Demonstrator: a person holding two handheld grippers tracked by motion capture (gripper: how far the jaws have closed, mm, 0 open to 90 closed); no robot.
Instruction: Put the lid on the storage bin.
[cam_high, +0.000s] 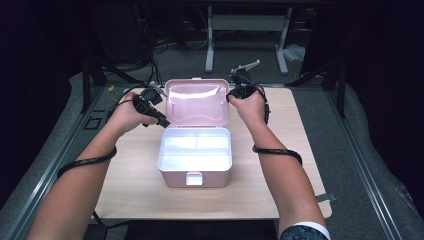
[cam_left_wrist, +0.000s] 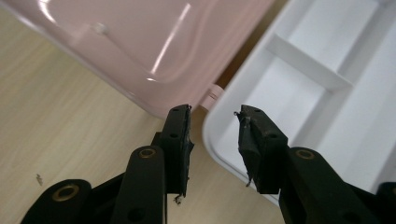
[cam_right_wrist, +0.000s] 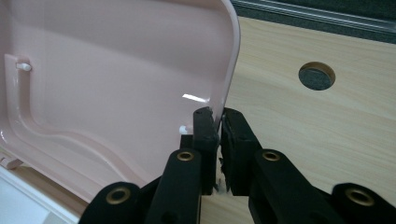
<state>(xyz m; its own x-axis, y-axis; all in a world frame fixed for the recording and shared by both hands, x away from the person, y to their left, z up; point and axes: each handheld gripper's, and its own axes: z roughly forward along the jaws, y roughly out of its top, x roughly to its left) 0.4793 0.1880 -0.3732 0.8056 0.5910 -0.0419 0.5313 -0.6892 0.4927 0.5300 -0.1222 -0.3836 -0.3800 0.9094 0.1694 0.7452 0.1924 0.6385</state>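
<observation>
Pink box (cam_high: 195, 167) sits mid-counter (cam_high: 130, 185), lid (cam_high: 197, 102) upright, white tray (cam_high: 196, 150) exposed and empty. Right tool (cam_right_wrist: 218, 122) pinches the lid's side edge. Left tool (cam_left_wrist: 212, 116) gapes unladen near the hinge corner. Judgement: opening looks done; loading or closing remains.

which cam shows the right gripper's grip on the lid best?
Right gripper view: the right gripper has its jaws pinched on the pink lid edge. High view shows hand and gripper at the lid's right side; left gripper view shows the lid's other corner.
</observation>
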